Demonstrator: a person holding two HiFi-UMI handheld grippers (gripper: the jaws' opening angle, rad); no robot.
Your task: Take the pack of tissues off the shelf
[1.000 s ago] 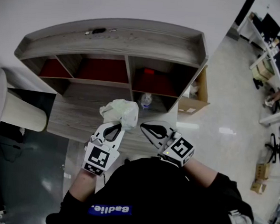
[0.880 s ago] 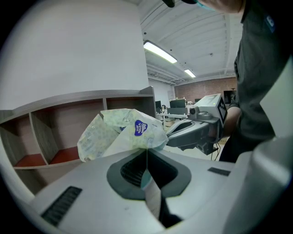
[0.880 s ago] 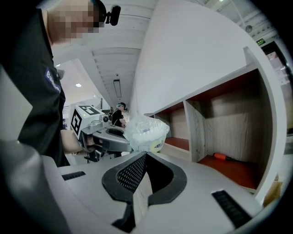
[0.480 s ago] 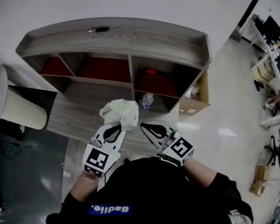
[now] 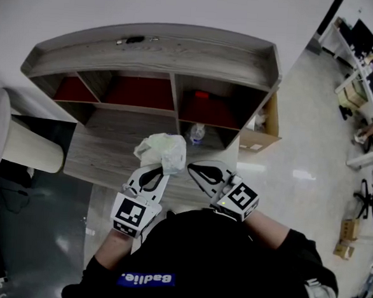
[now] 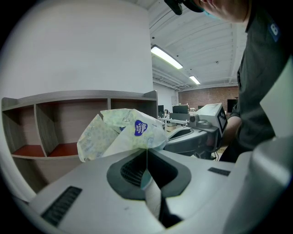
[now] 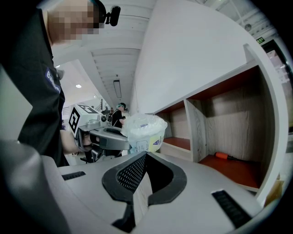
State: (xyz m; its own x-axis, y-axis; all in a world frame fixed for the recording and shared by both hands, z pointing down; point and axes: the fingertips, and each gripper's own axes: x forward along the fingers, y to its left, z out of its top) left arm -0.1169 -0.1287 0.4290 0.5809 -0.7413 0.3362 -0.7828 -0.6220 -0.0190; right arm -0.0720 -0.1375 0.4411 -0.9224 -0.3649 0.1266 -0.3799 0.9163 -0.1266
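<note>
The pack of tissues (image 5: 163,151) is a crumpled pale-green plastic pack with a blue label. It is held off the shelf, over the wooden desk top (image 5: 100,152). My left gripper (image 5: 164,170) is shut on its near edge, and a fold of the wrapper is pinched between the jaws (image 6: 146,153). In the left gripper view the pack (image 6: 120,131) bulges just beyond the jaw tips. My right gripper (image 5: 191,168) sits just right of the pack, shut and empty (image 7: 145,156). From there I see the pack (image 7: 144,130) and the left gripper (image 7: 106,137) ahead on the left.
The grey wooden shelf unit (image 5: 174,52) stands behind the desk top, with red-floored compartments. An orange object (image 5: 199,95) lies in the right one and a small bottle (image 5: 196,134) stands below it. A cardboard box (image 5: 261,128) is at the right and a white cylinder (image 5: 21,143) at the left.
The pack and my left gripper have drifted very slightly to the right. The right gripper has stayed where it was.
</note>
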